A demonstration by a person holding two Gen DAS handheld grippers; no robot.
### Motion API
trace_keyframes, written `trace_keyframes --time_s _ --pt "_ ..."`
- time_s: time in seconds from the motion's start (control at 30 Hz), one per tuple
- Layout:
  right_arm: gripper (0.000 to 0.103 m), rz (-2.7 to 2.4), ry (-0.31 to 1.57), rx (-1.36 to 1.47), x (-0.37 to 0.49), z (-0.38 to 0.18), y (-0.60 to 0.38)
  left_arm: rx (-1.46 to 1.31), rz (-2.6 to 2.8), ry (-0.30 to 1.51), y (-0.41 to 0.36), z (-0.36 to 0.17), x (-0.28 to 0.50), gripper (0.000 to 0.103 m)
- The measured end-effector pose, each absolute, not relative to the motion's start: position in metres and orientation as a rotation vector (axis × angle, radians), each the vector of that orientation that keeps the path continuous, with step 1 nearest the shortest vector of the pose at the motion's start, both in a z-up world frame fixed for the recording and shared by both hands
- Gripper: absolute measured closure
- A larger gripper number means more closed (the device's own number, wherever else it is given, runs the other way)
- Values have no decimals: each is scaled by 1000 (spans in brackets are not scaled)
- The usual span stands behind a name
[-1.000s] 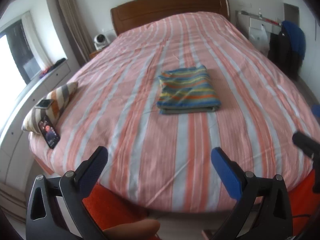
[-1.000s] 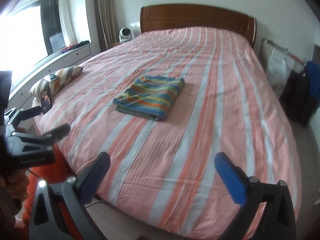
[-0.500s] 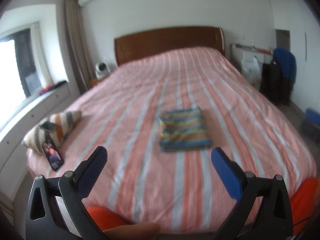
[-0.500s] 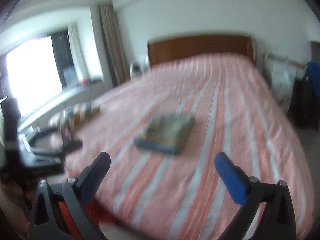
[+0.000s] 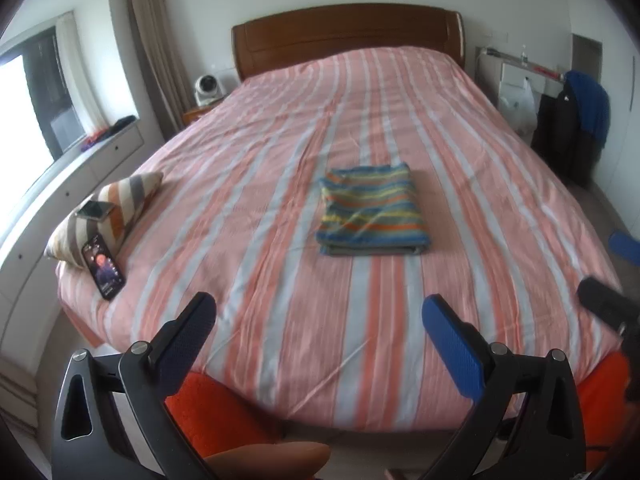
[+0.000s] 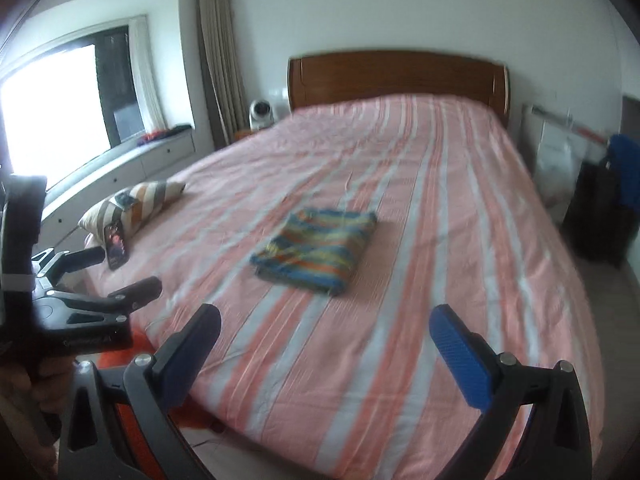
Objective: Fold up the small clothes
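Observation:
A small striped garment (image 5: 372,210), blue, green, yellow and orange, lies folded into a neat rectangle in the middle of the bed (image 5: 280,152). It also shows in the right wrist view (image 6: 316,250). My left gripper (image 5: 320,330) is open and empty, held back over the foot of the bed, well short of the garment. My right gripper (image 6: 326,338) is open and empty too, also at the foot of the bed. The left gripper's body (image 6: 80,304) shows at the left of the right wrist view.
The bed has a pink and white striped cover and a brown headboard (image 5: 348,36). A striped cushion (image 5: 108,208) with a phone on it and a second phone (image 5: 103,266) lie at the bed's left edge. Dark clothes (image 5: 572,128) hang at the right. An orange seat (image 5: 224,416) is below.
Both grippers rose and tilted up, then dipped again, still back at the foot of the bed. The folded garment has not moved. Both grippers stay open.

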State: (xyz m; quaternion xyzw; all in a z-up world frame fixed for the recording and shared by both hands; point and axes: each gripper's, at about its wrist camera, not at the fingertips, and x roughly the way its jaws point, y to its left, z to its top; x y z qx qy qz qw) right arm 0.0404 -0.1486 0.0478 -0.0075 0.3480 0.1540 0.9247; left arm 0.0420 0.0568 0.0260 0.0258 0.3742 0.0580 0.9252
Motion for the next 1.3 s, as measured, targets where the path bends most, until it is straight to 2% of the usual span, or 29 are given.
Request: trace_keyframes --time_s 0.13,0.43,0.7,0.9,1.3 --pt "0 344 789 -17 44 38 -141 64 125 783 55 22 42 0" --pt "0 374 773 -37 41 51 -125 59 113 792 57 21 44 0" --pt "0 358 835 -42 38 54 -120 66 113 794 56 21 43 0" --pt "0 349 791 -69 36 65 -114 70 115 788 55 23 45 0" --pt "0 317 816 -60 41 55 -122 77 99 779 53 24 43 0"
